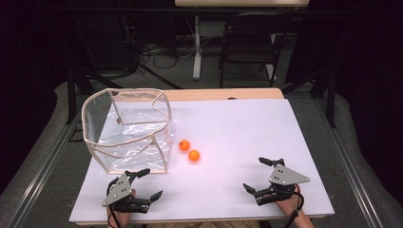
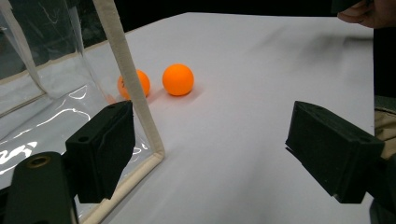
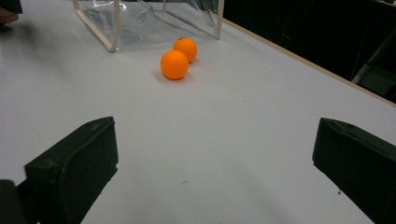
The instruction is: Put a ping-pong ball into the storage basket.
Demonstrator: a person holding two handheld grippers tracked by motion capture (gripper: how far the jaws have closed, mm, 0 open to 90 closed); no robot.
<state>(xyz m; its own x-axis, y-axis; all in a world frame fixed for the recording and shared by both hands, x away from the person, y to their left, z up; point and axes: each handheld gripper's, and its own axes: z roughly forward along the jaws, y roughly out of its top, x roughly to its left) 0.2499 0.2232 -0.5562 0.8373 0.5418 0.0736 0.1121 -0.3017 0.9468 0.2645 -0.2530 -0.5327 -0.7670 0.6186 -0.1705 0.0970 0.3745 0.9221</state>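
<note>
Two orange balls (image 1: 189,150), smooth, round and without a long axis, lie side by side mid-table, right of the clear bag (image 1: 128,130). Left gripper (image 1: 146,183) and right gripper (image 1: 254,174) gape, empty.

The left claw (image 1: 151,183) rests low at the near left with its jaws spread wide and nothing between them. The right claw (image 1: 255,175) sits at the near right, likewise gaping and empty, a hand behind each.
</note>
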